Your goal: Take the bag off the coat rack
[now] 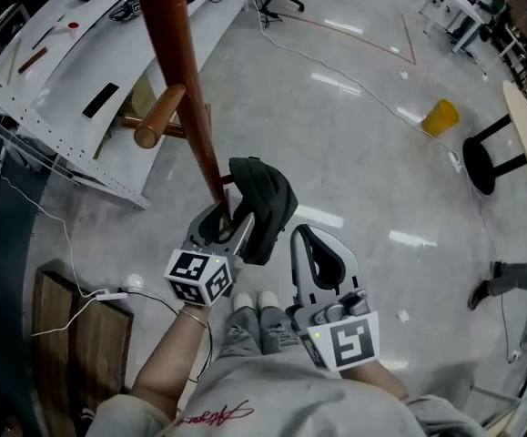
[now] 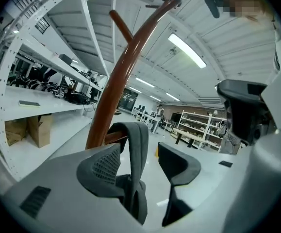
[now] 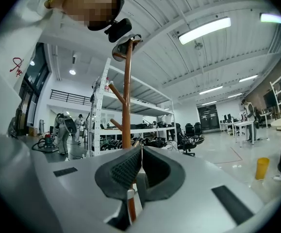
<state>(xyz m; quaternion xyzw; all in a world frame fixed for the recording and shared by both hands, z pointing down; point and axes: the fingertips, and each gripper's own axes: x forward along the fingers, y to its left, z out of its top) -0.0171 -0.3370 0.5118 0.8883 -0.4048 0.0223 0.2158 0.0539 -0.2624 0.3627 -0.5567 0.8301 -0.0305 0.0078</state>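
Stands at the foot of a brown wooden coat rack, looking steeply down past white shoes onto a pale polished floor.

Holds the left tongs low against the rack's pole, pads spread wide. Has, in the left gripper view, the left tongs open around the grey strap of the bag: strap rising in a loop between the two pads, closer to the left-hand one, pinched by neither. Cannot tell whether that loop hooks over the lower peg glimpsed behind it.

Finds the black bag low down beside the pole, just beside the left tongs and above the shoes.

Holds the right tongs a little to the right of the bag, apart from it. Has the right tongs pressed together in the right gripper view, tips meeting, nothing between them, the coat rack upright beyond.

Takes in, further off, a thick upper peg jutting left from the pole, white shelving at the left, a yellow container on the floor and a black stool near it.
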